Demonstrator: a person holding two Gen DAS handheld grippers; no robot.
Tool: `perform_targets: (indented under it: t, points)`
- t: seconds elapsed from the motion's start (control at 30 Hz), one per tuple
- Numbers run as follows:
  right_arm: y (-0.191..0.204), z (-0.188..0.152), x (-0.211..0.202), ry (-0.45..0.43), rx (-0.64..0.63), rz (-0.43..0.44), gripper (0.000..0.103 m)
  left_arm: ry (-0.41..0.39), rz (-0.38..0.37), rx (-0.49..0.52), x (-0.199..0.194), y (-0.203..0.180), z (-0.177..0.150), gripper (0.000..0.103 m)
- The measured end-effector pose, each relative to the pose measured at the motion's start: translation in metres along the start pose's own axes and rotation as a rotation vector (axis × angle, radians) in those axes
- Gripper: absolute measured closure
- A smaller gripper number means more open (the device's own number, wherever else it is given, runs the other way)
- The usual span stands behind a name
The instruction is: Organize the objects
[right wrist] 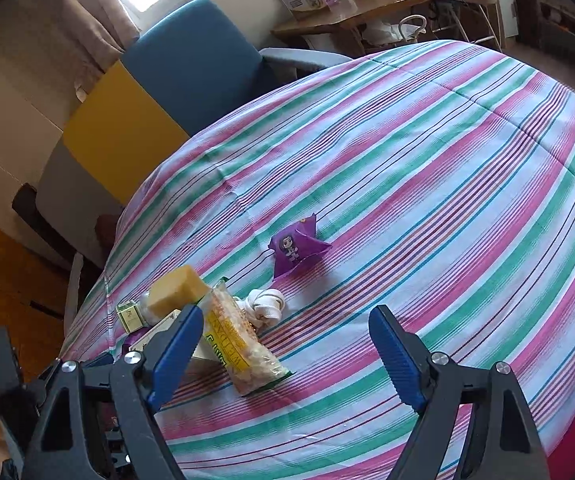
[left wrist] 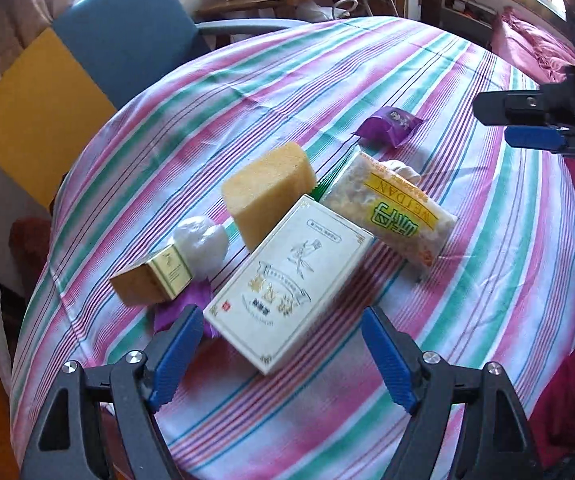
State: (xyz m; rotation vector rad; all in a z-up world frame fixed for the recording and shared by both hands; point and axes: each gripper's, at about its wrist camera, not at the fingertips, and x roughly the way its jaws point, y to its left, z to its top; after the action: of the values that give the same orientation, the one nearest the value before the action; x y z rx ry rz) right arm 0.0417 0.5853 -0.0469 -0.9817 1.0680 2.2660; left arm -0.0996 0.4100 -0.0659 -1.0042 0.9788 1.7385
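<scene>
Left wrist: snack packet (left wrist: 391, 210) beside white box (left wrist: 287, 284)

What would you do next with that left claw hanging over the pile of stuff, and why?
Probably lower the left gripper over the white box and close on it. Its jaws stand wide open and empty, with the box's near end lying right between the fingertips, on top of the cluster beside the yellow sponge and snack packet. The right gripper is also empty, off to the side.
</scene>
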Motion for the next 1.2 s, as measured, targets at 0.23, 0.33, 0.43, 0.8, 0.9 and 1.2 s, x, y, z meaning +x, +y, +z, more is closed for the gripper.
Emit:
perform_targets:
  t: [0.23, 0.33, 0.43, 0.8, 0.9, 1.2]
  points:
    - [0.001, -0.002, 0.008, 0.034, -0.011, 0.007, 0.017, 0.017, -0.038, 0.017, 0.021, 0.004, 0.012, 0.021]
    - [0.002, -0.003, 0.010, 0.037, -0.014, 0.004, 0.017, 0.031, -0.068, -0.038, 0.027, 0.004, 0.012, 0.037]
    - [-0.001, -0.001, 0.009, 0.031, -0.003, -0.002, 0.017, 0.021, -0.111, -0.121, 0.018, 0.000, -0.001, 0.051]
    - [-0.008, 0.001, 0.006, 0.022, 0.034, -0.008, 0.017, -0.034, -0.094, -0.464, -0.022, -0.017, -0.080, 0.051]
    - [-0.010, 0.001, 0.006, 0.024, 0.043, -0.015, 0.017, -0.062, -0.080, -0.461, -0.022, -0.028, -0.090, 0.051]
    - [-0.010, 0.000, 0.014, 0.062, 0.020, -0.065, 0.038, -0.088, -0.067, -0.448, -0.024, -0.036, -0.091, 0.051]
